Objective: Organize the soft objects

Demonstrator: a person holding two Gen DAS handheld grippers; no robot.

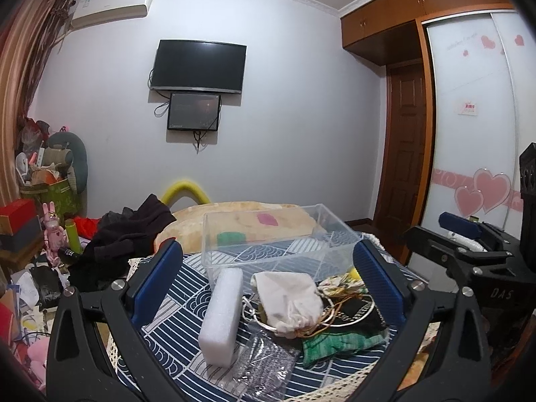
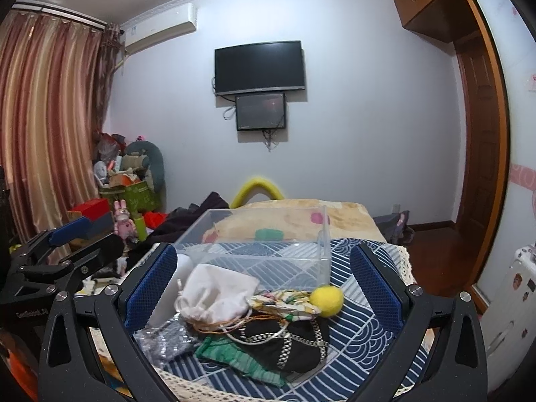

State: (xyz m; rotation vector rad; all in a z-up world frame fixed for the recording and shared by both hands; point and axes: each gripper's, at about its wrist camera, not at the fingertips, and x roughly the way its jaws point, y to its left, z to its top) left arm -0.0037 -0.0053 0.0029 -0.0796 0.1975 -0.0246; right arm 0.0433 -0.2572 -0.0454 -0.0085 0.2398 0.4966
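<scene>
Your left gripper (image 1: 268, 274) and right gripper (image 2: 264, 278) both hover with fingers spread wide, holding nothing. The soft objects lie heaped at lower centre: white foam block (image 1: 222, 315), white drawstring pouch (image 2: 217, 298), green cloth (image 2: 238, 358), black pouch (image 2: 284, 345), yellow ball (image 2: 326, 300). Just beyond stands the clear bin (image 2: 268, 251), apparently empty. Judged: sorting not begun; next, close on one item and carry it in.
</scene>
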